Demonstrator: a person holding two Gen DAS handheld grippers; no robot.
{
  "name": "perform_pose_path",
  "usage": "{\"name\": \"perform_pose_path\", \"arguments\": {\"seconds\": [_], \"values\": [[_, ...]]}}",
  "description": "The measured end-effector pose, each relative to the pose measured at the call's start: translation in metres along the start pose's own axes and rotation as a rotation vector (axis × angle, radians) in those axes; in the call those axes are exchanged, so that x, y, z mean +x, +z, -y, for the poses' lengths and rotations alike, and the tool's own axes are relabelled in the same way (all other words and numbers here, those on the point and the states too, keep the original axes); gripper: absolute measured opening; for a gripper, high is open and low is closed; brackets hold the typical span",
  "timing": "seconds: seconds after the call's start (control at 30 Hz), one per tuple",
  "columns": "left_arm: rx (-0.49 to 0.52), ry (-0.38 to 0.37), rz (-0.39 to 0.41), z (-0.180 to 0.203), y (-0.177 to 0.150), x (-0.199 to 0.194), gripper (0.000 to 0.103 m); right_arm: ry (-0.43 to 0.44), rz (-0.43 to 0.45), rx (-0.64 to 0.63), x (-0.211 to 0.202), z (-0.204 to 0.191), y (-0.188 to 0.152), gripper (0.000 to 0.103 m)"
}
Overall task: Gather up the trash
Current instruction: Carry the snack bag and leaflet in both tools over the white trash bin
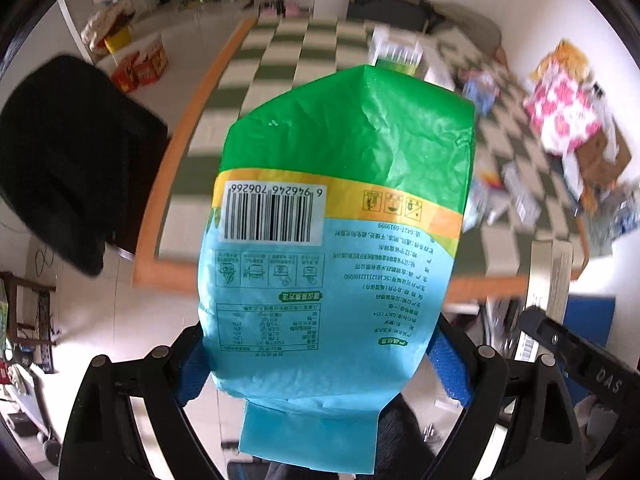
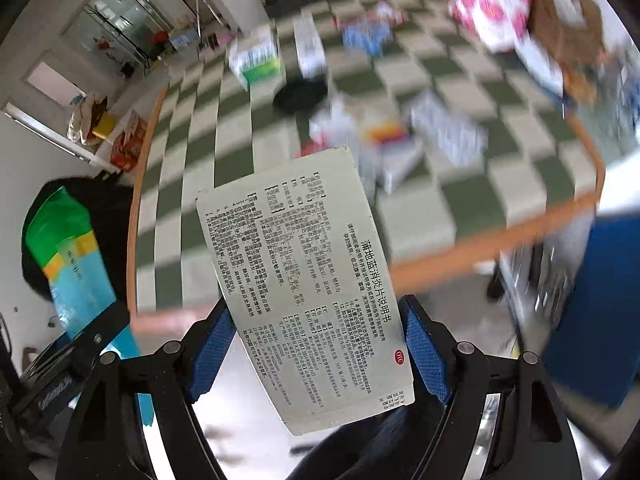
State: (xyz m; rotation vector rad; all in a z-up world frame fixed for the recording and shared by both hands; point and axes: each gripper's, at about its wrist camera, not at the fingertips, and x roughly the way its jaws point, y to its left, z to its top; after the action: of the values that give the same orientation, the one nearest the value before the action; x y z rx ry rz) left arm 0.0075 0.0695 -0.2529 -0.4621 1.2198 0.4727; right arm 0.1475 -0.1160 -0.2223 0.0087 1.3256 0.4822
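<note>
Presently catalogued, left to right.

Left gripper (image 1: 320,364): fingers spread wide, blue pads (image 1: 450,368) pressing both sides of a green, yellow and light-blue food bag (image 1: 340,208). Bag standing out ahead of the fingertips, barcode and printed panel facing the camera, green end farthest from the pads, a folded blue flap hanging below them. Pinched at its lower blue part, clear of the table.

Beyond the left fingertips: green-and-white checked table (image 1: 280,64) with an orange rim; left of the fingers, a black chair back (image 1: 68,152); ahead and right, a green-and-white carton (image 1: 396,54), blurred.

Right gripper (image 2: 320,356): fingers likewise spread wide, blue pads (image 2: 210,354) at either edge of a grey printed medicine leaflet card (image 2: 304,284). Card slanting up and left from between the fingers, red oval mark near the right pad, held above the table edge.

Beyond the right fingertips: same checked table (image 2: 420,216); scattered small boxes and packets (image 2: 400,140), too blurred to name; a black round object (image 2: 300,94); a pink-flowered white bag (image 2: 492,4) far ahead to the right. Right of the fingers, a blue bin (image 2: 596,300) beside the table.
</note>
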Motion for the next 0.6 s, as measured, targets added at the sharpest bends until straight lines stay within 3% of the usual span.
{"name": "perform_pose_path", "arguments": {"seconds": [0.13, 0.23, 0.43, 0.6], "values": [[-0.01, -0.015, -0.104, -0.011, -0.045, 0.042, 0.092, -0.012, -0.103, 0.033, 0.032, 0.012, -0.059, 0.082], [-0.016, -0.023, -0.193, -0.016, -0.075, 0.091, 0.092, -0.022, -0.234, 0.06, 0.071, 0.027, -0.097, 0.082], [-0.079, -0.075, -0.385, -0.026, -0.122, 0.237, 0.092, -0.019, -0.382, 0.08, 0.188, 0.065, -0.159, 0.082], [-0.148, -0.171, -0.544, -0.032, -0.155, 0.365, 0.092, 0.01, -0.483, 0.134, 0.304, 0.102, -0.2, 0.082]]}}
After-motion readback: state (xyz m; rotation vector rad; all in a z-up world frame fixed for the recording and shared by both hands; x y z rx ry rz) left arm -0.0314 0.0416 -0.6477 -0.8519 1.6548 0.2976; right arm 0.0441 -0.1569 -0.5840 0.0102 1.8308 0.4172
